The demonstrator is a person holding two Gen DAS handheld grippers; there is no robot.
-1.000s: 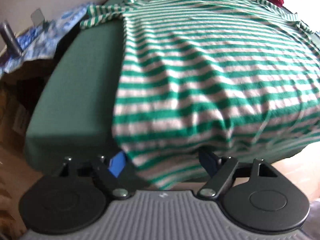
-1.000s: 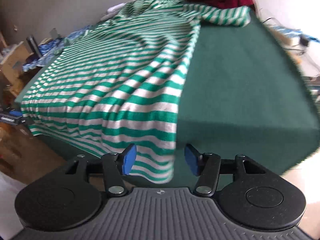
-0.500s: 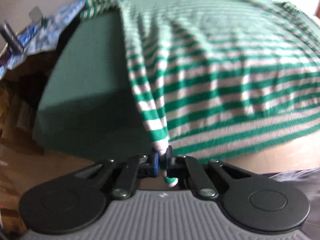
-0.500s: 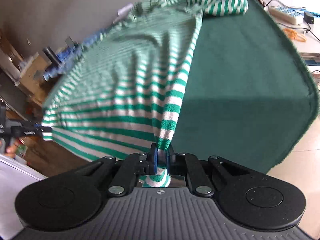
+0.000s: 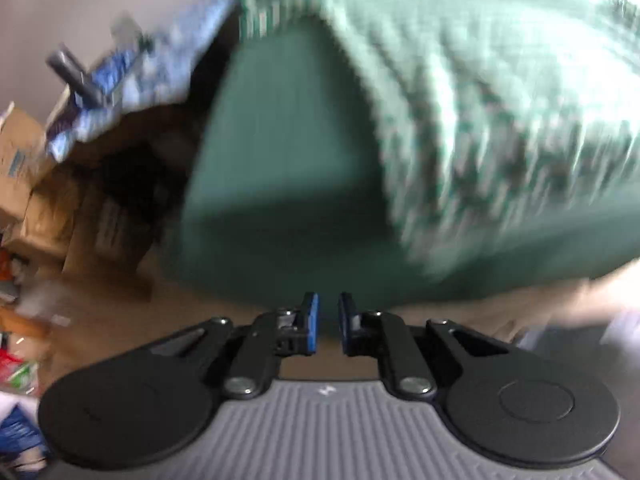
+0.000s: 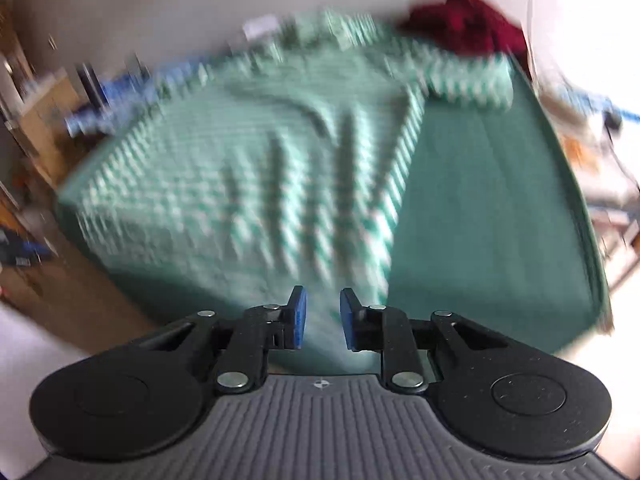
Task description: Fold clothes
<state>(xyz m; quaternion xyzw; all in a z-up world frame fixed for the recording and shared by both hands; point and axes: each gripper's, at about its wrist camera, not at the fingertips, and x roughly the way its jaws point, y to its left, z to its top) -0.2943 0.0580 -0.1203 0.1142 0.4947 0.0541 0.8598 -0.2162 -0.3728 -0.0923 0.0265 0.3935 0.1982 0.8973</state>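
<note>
1. There are two grippers. The jaws of the left gripper [image 5: 328, 322] are opening, with only a narrow gap, and nothing is between its blue pads. The jaws of the right gripper [image 6: 323, 322] are opening too, with a wider gap; striped cloth shows through the gap, but the pads do not press on it.
2. I count one green and white striped shirt [image 6: 256, 168]. It lies spread on the dark green table [image 6: 480, 200], covering the left part in the right wrist view, and its hem is at the near edge.
3. One dark red garment [image 6: 468, 28] lies in a heap at the far end of the table, just beside a striped sleeve.
4. Both pictures are strongly blurred. The stripes melt into pale green, and whether the hem hangs over the table edge I cannot tell.
5. In the left wrist view the shirt [image 5: 500, 100] covers the right part of the table [image 5: 288, 152].
6. Beside the table stand cardboard boxes [image 5: 20, 156] and a blue patterned cloth [image 5: 132, 76], on a brown floor. The wall behind is pale.
</note>
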